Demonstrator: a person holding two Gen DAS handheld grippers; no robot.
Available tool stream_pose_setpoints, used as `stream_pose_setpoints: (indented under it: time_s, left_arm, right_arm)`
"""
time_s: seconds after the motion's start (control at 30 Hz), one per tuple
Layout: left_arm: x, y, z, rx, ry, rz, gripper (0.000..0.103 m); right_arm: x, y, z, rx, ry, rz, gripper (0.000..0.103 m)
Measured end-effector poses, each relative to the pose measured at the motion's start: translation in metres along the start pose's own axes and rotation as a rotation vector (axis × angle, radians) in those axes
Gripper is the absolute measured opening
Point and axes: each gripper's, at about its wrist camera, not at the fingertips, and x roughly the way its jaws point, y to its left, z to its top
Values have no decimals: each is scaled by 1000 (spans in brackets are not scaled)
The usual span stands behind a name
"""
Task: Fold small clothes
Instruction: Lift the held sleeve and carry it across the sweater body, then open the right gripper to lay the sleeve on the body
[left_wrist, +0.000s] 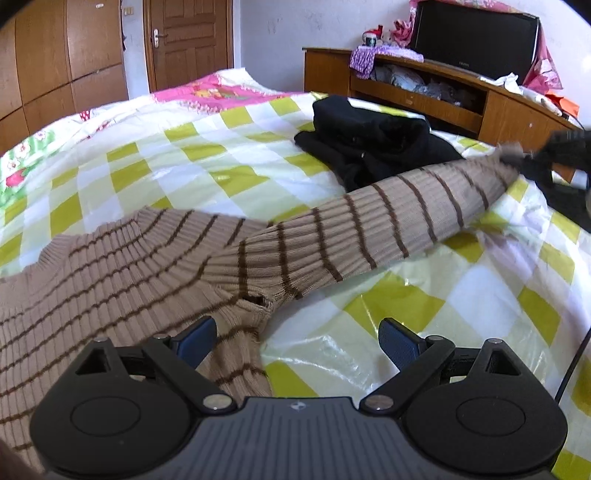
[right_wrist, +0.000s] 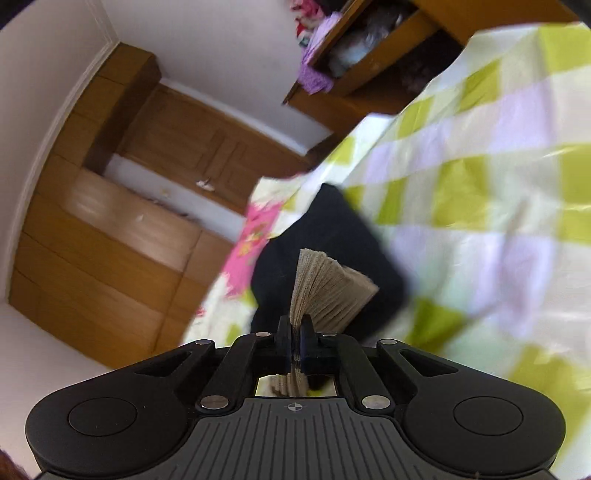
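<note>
Lying across the bed (left_wrist: 229, 122), the tan ribbed sweater (left_wrist: 110, 266) with thin brown stripes fills the 8 o'clock part of the left wrist view, its body flat on the glossy green-and-white checked sheet (left_wrist: 406, 306). One sleeve (left_wrist: 388, 218) stretches away from the body toward 2 o'clock, lifted off the sheet at its far end, where the right gripper (left_wrist: 532, 155) shows as a blurred black shape at the cuff. A small hole (left_wrist: 260, 300) shows in the knit at the armpit, just above the left gripper.

The left gripper (left_wrist: 297, 341) hangs low over the sweater's side edge with its jaws spread wide; its blue pads (left_wrist: 400, 341) touch nothing, one over the knit, the other over the bare sheet.

In the right wrist view, the right gripper (right_wrist: 295, 341) is pressed together on the cuff (right_wrist: 325, 291), the ribbed fabric fanning out past the fingertips toward 1 o'clock. That view is tilted and blurred.

A pile of black clothes (left_wrist: 369, 144) sits on the bed at 1 o'clock, just beyond the raised sleeve. Behind it, at the bed's far side, stands a wooden cabinet (left_wrist: 509, 110) carrying a dark screen (left_wrist: 476, 40). A wooden door (left_wrist: 188, 40) and a wardrobe (left_wrist: 55, 62) close the room at 11 o'clock.
</note>
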Motion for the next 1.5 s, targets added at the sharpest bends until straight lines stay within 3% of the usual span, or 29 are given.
stream_pose_setpoints:
  time_s: [0.1,0.13,0.3,0.37,0.43,0.6,0.7,0.8,0.87,0.93,1.0,1.1,1.27,1.4,1.5]
  left_arm:
    - [6,-1,-3,5,28,-7,103]
    - [5,-1,-3,14,27,-6,103]
    - [6,-1,6,29,-10,-11,103]
    - [16,-1,7,40,22,-41,103]
    - [28,1,2,27,88,-67,103]
    - [-11,28,-16,-72,34,-97,103]
    - [-49,61,-34,-146,-5,-56,103]
    - [-92,104,-62,-242,-35,3,103]
    - [-115,129,-79,-306,-51,47,103]
    - [-138,152,-99,-362,-65,105,103]
    - [-159,170,-119,-406,-74,161,103]
    - [-180,188,-141,-447,-85,205,103]
    - [-188,202,-151,-459,-103,233,103]
    - [-183,210,-140,-430,-126,253,103]
    - [-171,211,-125,-364,-121,278,103]
  right_arm:
    - [13,-26,-6,53,87,-165,5]
    - [13,-29,-8,63,96,-179,5]
    - [4,-11,-6,50,30,-91,5]
    - [9,0,-1,58,25,-62,5]
    - [11,23,1,22,18,-7,5]
    - [26,117,-11,-172,49,174,5]
    - [57,191,-44,-277,144,300,5]
    - [88,263,-102,-380,281,420,4]
    - [110,306,-157,-466,407,481,5]
    - [136,336,-220,-555,600,520,9]
    - [153,346,-269,-614,727,476,10]
    - [145,334,-289,-631,783,445,11]
    - [107,287,-253,-666,655,287,17]
    - [94,245,-241,-893,550,67,17]
    - [100,228,-237,-976,537,2,17]
